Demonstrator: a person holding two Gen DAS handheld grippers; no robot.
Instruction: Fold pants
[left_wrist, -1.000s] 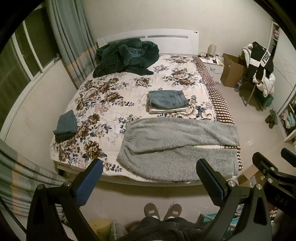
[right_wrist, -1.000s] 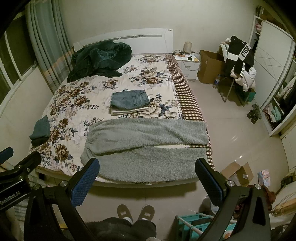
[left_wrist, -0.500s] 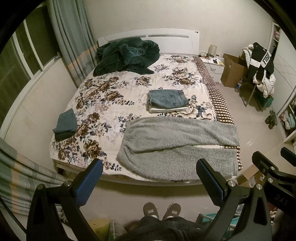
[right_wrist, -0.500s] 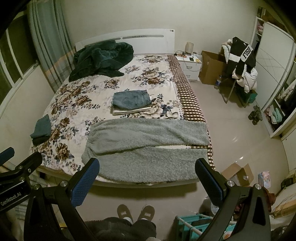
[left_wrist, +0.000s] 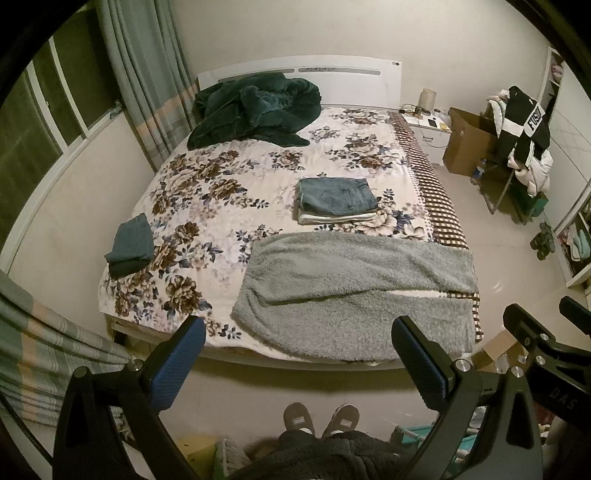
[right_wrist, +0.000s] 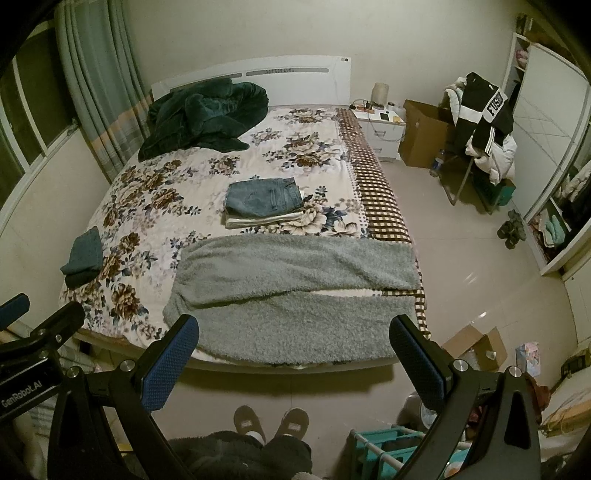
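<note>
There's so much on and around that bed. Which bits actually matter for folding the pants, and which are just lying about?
Part of the job:
- grey fleece pants, spread flat at the foot of the bed
- left claw, open
- right claw, open

Just lying about:
- folded jeans stack
- small folded teal garment
- dark green blanket heap
- cardboard box

The fluffy grey fleece pants (left_wrist: 354, 291) (right_wrist: 295, 291) lie spread flat across the foot of my bed — waist toward my left, both legs side by side, running rightward to the mattress's right edge, a narrow gap between them.
</note>
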